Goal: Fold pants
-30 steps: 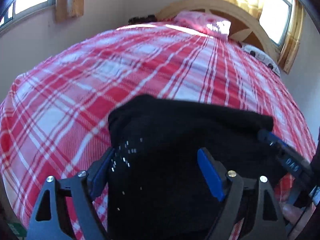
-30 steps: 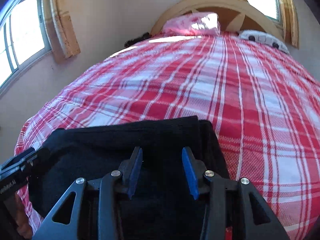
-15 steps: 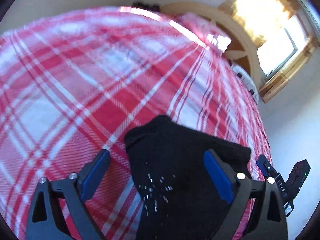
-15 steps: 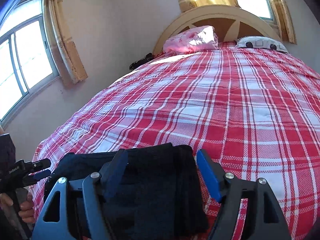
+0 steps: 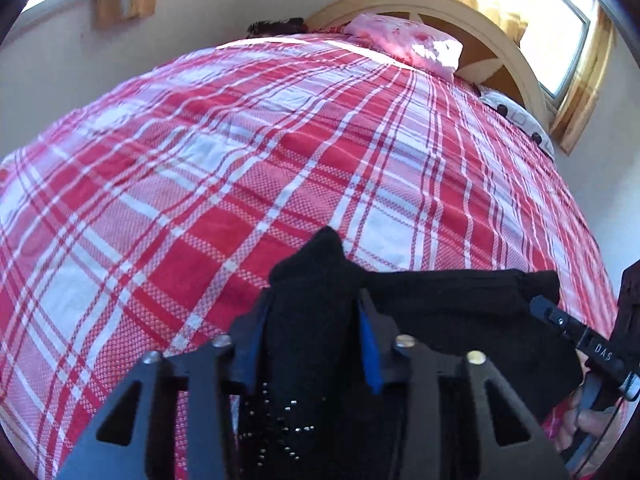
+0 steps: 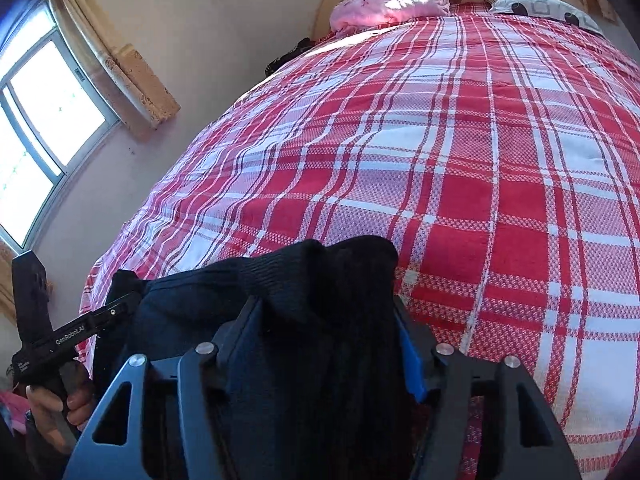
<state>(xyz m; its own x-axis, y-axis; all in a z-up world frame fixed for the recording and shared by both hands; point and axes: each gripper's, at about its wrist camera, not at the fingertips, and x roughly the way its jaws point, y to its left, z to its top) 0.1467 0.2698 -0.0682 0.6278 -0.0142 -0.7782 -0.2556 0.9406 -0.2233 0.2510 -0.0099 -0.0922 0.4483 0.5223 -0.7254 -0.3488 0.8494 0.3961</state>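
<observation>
Gripping the near edge of the black pants (image 5: 460, 312) at both ends, I have them lying folded on the plaid bedspread (image 5: 224, 184) at the end of the bed nearest me, far from the pink pillow (image 5: 404, 40) by the headboard. On the left, my left gripper (image 5: 312, 312) has just been closing and is now pinched on a thick bunch of cloth that stands up in a peak between its blue pads. I think that bunch is the first worry: it looks like several layers gathered unevenly, so a pull could drag only the top layer and twist the fold. The studded patch (image 5: 280, 420) sits just under that gripper and might snag on a pad. Moving right, the stretch of pants between my two hands looks slack, and if I lift unevenly it could sag and spoil the crease. On the right, my right gripper (image 6: 324, 320) has also just been closing, its jaws standing about half apart around a fat wad of fabric that fills the gap. That hold seems looser to me; the wad could slip out mid-lift, leaving the left side carrying everything.
</observation>
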